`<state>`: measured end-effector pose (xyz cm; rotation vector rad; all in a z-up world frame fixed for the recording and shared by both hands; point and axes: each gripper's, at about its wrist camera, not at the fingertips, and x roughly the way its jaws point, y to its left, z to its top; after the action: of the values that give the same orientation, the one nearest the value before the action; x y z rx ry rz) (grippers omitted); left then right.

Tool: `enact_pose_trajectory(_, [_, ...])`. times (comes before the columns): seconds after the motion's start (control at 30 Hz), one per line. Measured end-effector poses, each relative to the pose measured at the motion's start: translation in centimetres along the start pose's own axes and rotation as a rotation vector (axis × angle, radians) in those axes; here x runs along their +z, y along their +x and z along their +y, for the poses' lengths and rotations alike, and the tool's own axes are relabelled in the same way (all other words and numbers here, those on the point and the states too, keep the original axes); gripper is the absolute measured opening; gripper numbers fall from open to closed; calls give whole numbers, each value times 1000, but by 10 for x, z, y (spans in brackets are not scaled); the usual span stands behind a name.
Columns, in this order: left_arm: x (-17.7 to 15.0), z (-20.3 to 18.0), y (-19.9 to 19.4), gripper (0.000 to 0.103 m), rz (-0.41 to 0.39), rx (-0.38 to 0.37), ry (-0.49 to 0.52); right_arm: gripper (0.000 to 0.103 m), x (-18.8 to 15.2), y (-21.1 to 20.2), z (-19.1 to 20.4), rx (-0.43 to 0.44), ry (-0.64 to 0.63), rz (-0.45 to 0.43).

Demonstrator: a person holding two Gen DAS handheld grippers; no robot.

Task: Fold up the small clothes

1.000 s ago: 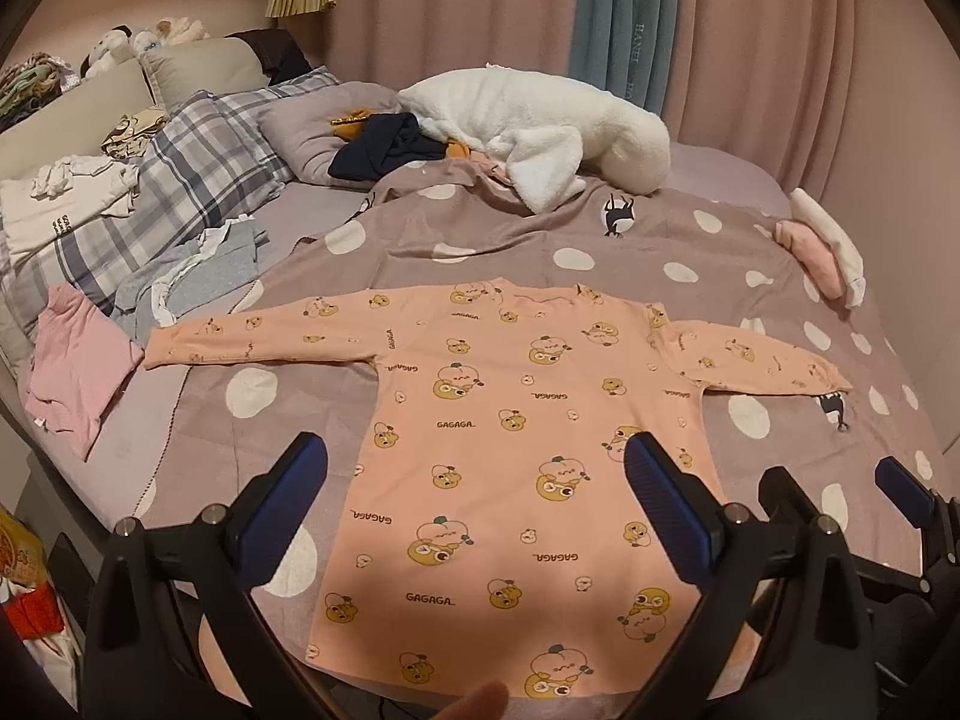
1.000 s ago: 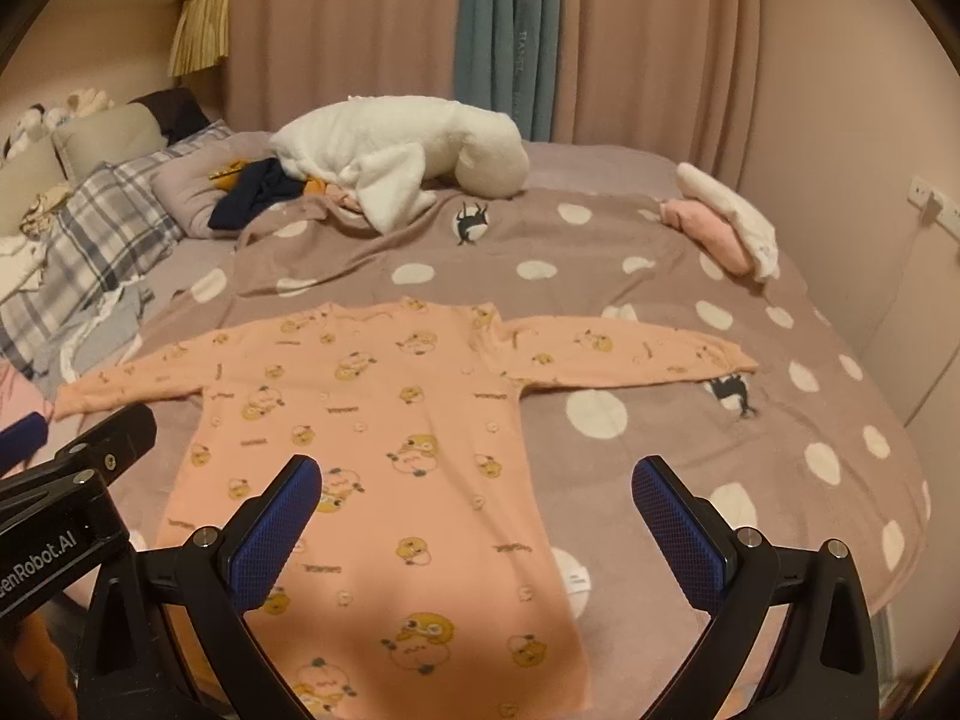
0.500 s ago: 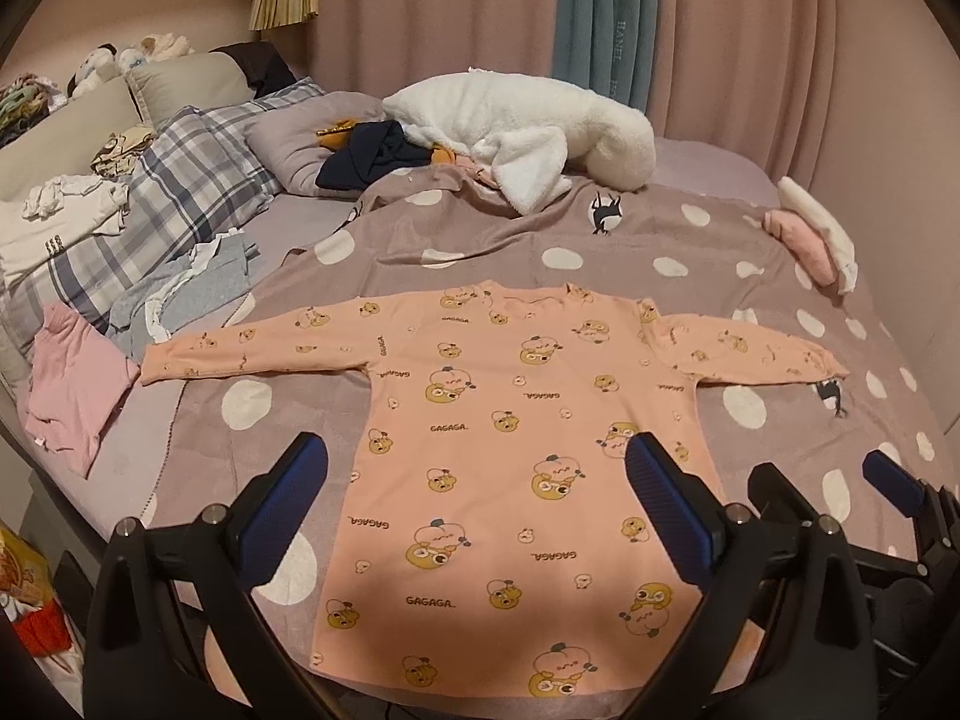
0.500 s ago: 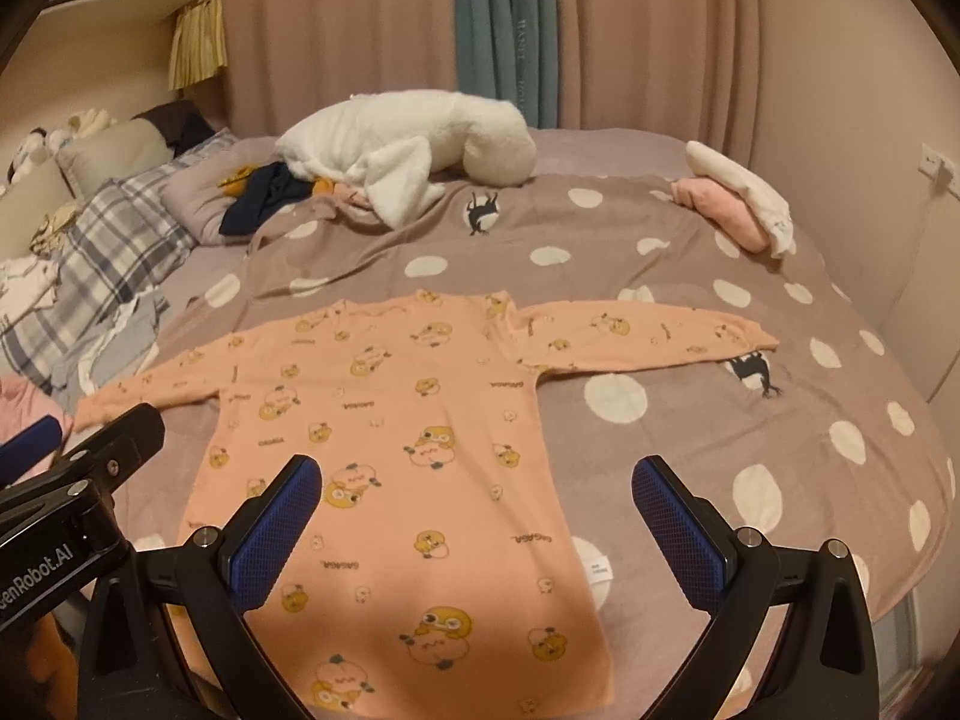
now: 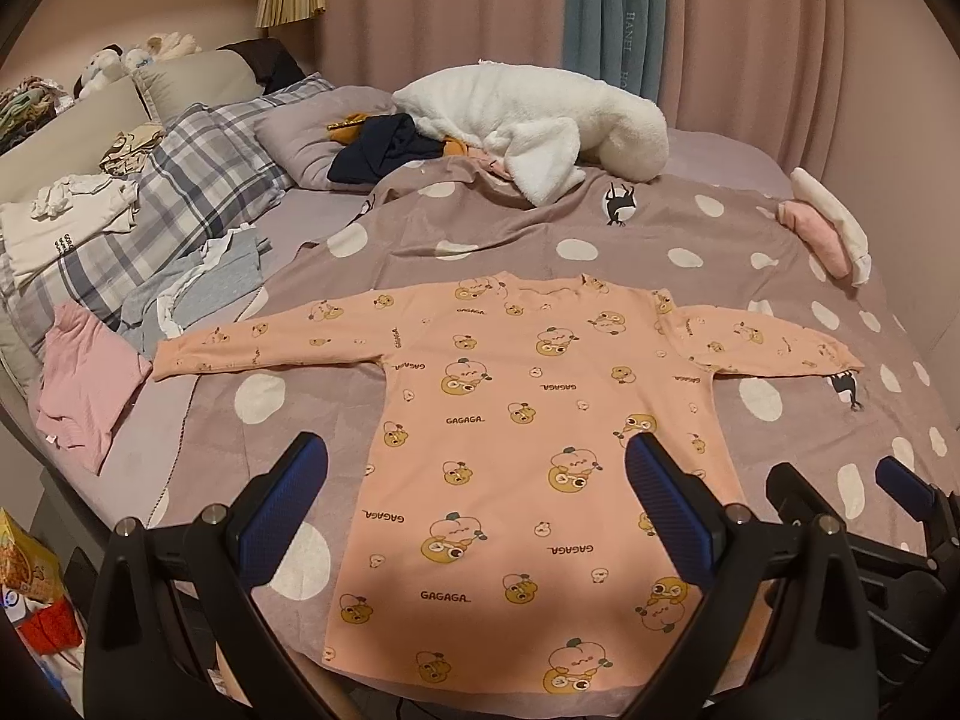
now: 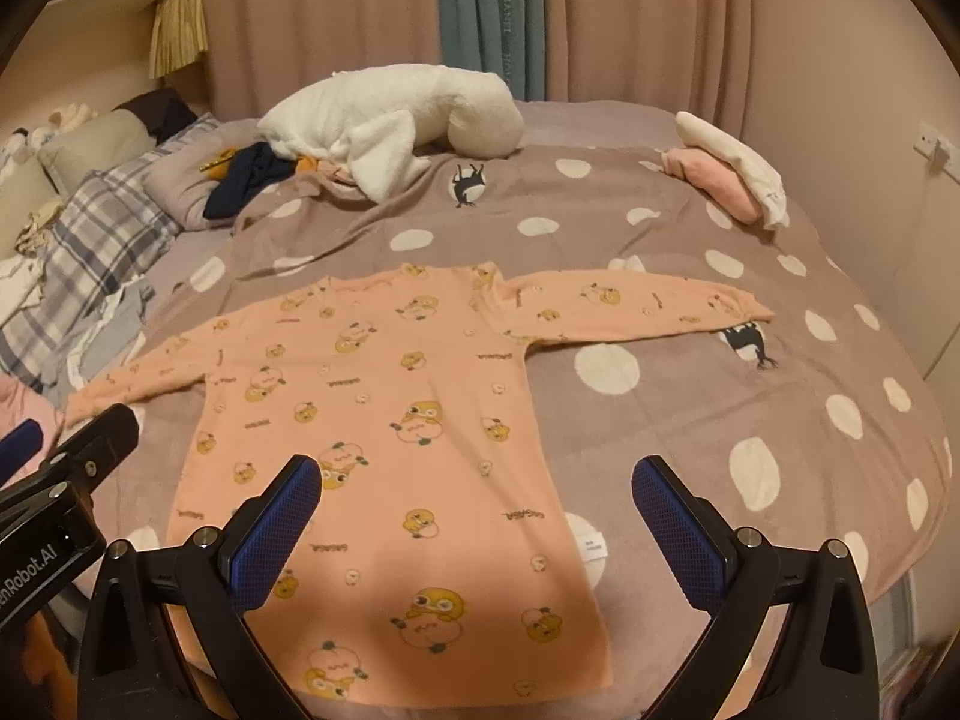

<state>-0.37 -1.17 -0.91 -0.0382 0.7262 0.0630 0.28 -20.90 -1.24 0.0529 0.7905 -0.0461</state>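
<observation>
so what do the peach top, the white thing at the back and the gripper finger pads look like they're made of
Peach top: looks like a soft, matte knit, probably cotton jersey; it lies flat and limp with a printed pattern.
White thing: seems to be fluffy fleece or plush; its surface is thick, fuzzy and bunched.
Finger pads: blue, likely rubber or textured plastic, given the fine grid pattern, on black hard plastic arms.

The peach shirt (image 5: 528, 420) is soft, matt knit cloth with a printed pattern, lying on a matt, slightly napped dotted blanket (image 5: 780, 252). The white fleece garment (image 5: 540, 120) looks thick and fluffy. The left gripper (image 5: 474, 498) has matt black plastic arms, small shiny metal screws, and blue pads (image 5: 666, 504) with a fine rough grid texture.
</observation>
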Motion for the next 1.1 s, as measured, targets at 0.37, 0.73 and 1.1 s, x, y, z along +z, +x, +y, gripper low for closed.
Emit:
enact_pose_trajectory(0.37, [-2, 4, -1, 99, -19, 35, -12, 103, 0, 2, -4, 11, 17, 11])
enact_pose_trajectory(0.73, [-3, 6, 5, 101, -9, 66, 5, 103, 0, 1, -5, 4, 22, 3])
enact_pose_trajectory(1.1, [-5, 7, 14, 102, 11, 88, 14, 103, 1, 3, -8, 13, 32, -6])
